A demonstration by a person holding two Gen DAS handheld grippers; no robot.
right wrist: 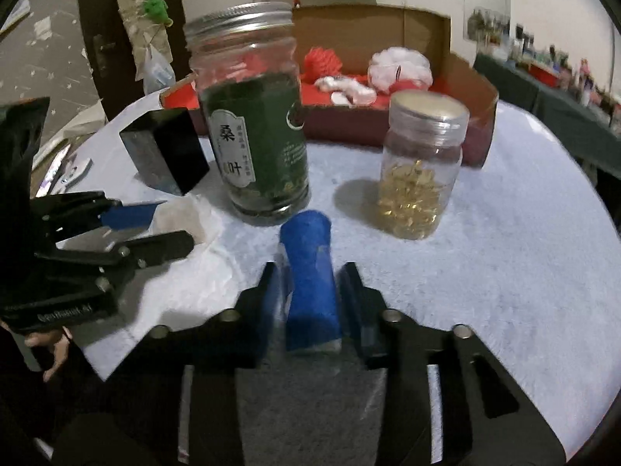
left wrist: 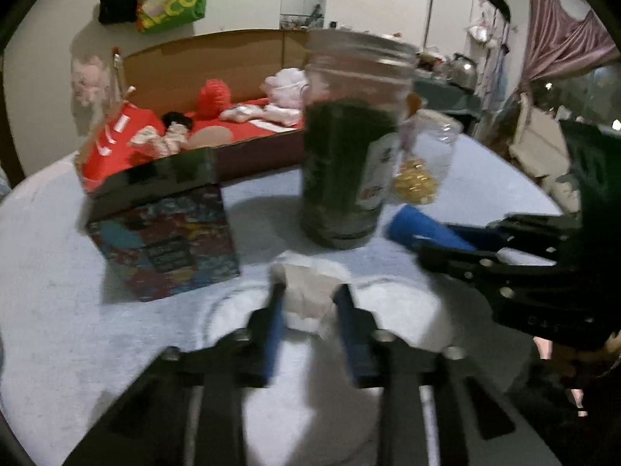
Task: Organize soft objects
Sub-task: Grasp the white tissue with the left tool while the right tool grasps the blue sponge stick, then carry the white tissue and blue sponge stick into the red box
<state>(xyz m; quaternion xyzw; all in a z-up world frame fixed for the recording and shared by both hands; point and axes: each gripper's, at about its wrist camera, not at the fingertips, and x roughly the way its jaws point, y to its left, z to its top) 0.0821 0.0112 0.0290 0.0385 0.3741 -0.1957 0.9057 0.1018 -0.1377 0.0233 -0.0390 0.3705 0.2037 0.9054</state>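
Sorting: several soft items lie in cardboard box (right wrist: 458, 73).
Left tongs (left wrist: 308, 295): we grip white wad (left wrist: 310, 291).
Right tongs (right wrist: 310, 283): we grip blue roll (right wrist: 310, 272).
Left: both unboxed.

Matt fuzzy tablecloth (right wrist: 504, 233); clear glossy jar (right wrist: 248, 116) with ribbed metal lid (right wrist: 238, 19).

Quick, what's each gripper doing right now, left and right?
Left gripper: closed on a white soft wad.
Right gripper: fingers on both sides of a blue roll; a firm grip cannot be told.
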